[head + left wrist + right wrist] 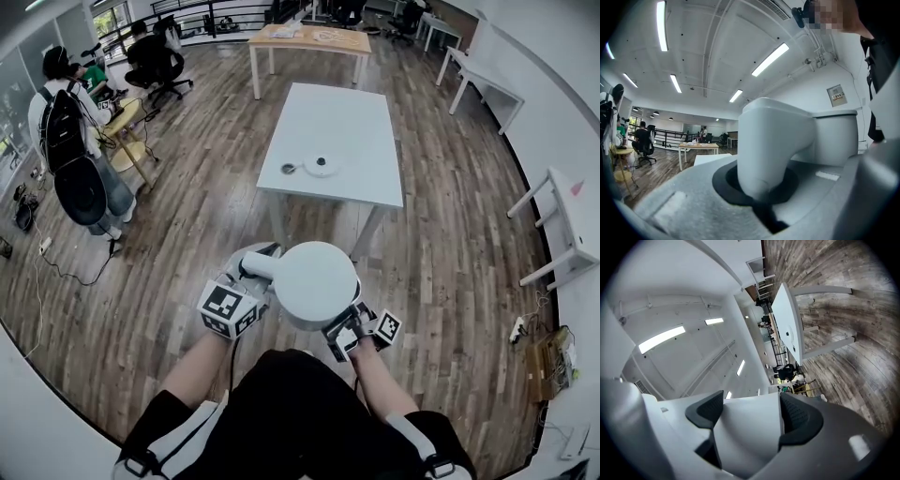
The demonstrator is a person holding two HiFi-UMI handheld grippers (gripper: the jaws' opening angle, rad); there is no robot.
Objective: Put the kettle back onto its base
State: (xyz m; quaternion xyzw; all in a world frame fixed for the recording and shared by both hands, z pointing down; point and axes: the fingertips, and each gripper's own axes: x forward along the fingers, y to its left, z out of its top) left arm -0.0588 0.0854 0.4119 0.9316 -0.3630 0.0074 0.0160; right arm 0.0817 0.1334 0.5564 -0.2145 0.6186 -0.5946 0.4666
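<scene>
I carry a white kettle [317,281] between both grippers above the wooden floor, close to my body. My left gripper [251,274] is shut on its handle [771,140], which fills the gap between the jaws in the left gripper view. At the kettle's lower right side, my right gripper [345,323] is shut on a white part of the kettle [746,425], which sits between the black pads [799,416]. The round base [321,166] lies on the white table [361,127] ahead.
A small dark item [288,169] lies left of the base. A person with a black backpack [64,117] stands at the left near stools and floor cables. A wooden table [309,39] stands farther back. White desks [572,225] line the right wall.
</scene>
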